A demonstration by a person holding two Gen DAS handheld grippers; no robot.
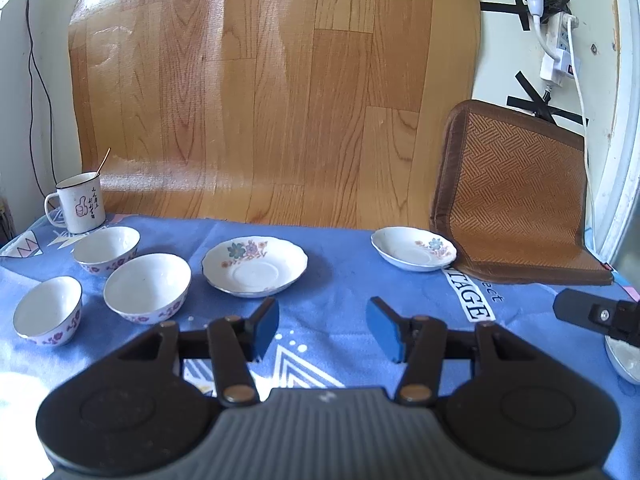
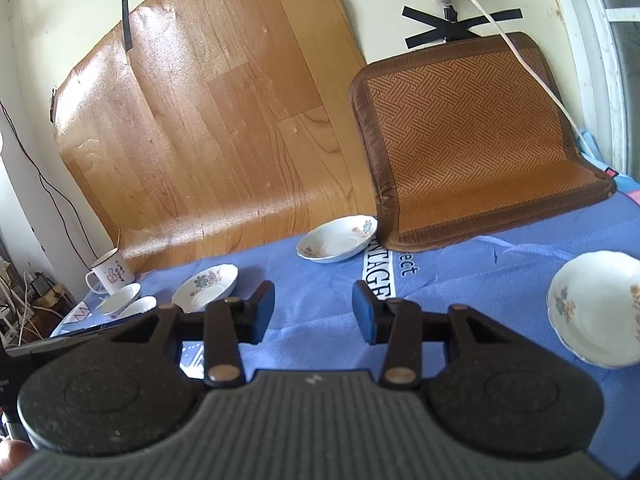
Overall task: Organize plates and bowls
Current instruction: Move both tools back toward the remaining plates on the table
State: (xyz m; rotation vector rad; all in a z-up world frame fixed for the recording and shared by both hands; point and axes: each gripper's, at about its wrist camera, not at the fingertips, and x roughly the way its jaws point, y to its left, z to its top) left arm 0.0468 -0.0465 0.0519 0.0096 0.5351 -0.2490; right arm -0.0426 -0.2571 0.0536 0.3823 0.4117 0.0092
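Three bowls [image 1: 148, 294] are sitting left of a plate [image 1: 255, 266] (mug [image 1: 79, 202] behind them); another plate [image 1: 413, 249] is lying right.

three bowls [image 1: 147, 287], three floral plates [image 1: 255, 266], one mug [image 1: 80, 203], one woven mat [image 1: 516, 196]

- Bowls [image 1: 147, 287]: white, purple flower band outside.
- Plates [image 1: 255, 266]: white, teal, pink and orange floral sprays.
- Mug [image 1: 80, 202]: white, dark rim, red thumbs-up drawing.
- Cloth [image 1: 340, 280]: blue, white print.
- Mat [image 1: 516, 196]: brown herringbone weave, dark border.
- Gripper [image 1: 322, 330] pads: blue.
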